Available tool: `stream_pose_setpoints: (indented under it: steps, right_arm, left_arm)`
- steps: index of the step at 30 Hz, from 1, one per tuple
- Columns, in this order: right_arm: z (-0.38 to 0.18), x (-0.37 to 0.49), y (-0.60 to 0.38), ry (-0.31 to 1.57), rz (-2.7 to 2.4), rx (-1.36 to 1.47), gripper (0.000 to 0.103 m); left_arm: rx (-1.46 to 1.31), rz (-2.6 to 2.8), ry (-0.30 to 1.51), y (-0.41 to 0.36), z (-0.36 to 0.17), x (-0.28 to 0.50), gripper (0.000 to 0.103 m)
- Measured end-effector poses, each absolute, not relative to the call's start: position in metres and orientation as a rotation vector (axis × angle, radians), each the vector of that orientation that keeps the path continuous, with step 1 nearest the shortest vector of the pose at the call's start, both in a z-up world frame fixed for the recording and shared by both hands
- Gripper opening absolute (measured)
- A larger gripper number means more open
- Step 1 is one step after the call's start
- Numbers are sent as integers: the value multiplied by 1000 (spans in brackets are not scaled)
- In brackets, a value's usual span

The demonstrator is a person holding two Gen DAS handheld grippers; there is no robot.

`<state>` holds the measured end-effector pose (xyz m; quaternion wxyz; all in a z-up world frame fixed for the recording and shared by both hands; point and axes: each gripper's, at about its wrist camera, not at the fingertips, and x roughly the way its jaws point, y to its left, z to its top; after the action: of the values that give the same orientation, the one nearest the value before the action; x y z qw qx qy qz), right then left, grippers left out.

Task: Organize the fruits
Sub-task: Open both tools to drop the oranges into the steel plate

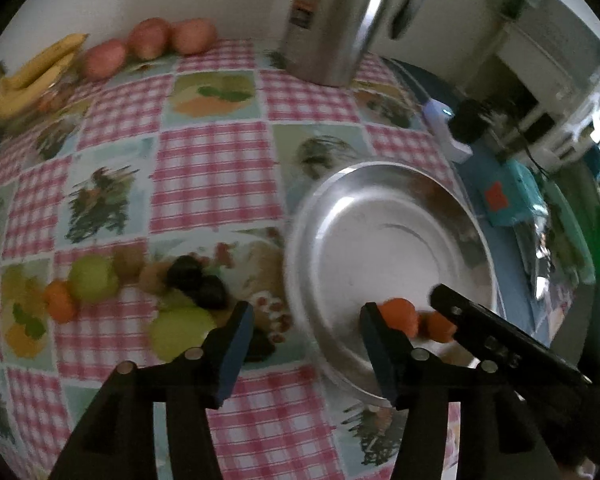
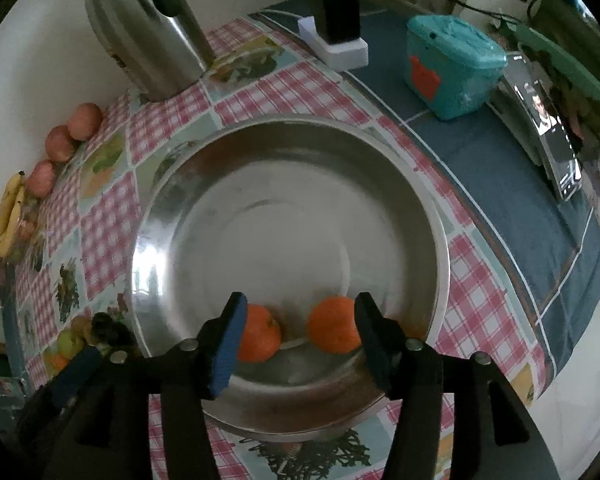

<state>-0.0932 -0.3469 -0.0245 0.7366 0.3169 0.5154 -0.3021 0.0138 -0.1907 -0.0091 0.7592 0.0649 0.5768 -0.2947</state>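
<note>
A steel bowl [image 2: 280,208] stands on the checked tablecloth and holds two oranges [image 2: 258,334] [image 2: 334,330] near its front wall. My right gripper [image 2: 300,320] hangs open above them, its pads on either side without pressing. In the left wrist view the bowl [image 1: 380,240] is at the right with the oranges [image 1: 398,314] inside. My left gripper [image 1: 306,328] is open and empty over the bowl's left rim. To its left lie green apples [image 1: 92,276], dark plums [image 1: 192,276] and another orange [image 1: 60,302].
Bananas [image 1: 32,76] and three red apples [image 1: 148,38] lie along the wall at the far left. A steel kettle [image 2: 148,32] stands behind the bowl. A power strip [image 2: 336,48], a teal box [image 2: 452,68] and a phone [image 2: 552,140] sit on the blue cloth to the right.
</note>
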Motion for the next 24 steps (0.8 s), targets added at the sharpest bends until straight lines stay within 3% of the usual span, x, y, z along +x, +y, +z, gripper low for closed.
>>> stream_pose_setpoints:
  steps: [2,5,21,24]
  right_arm:
    - [-21,-92,-345,1126,-658,682,58]
    - [-19,-89,-342,1122,-650,658,69]
    - [-13,-48,-276,1159,-421,491,70]
    - [-14,-43,-266,1159,-404,468,82]
  left_arm:
    - [120,-596,1267,-181,-9,22,63]
    - [91,-526,1269,-164,-9,32,71]
    - [47,-295,1211,-84,1,71,97]
    - [10,-272,1197,-69,5,76,99]
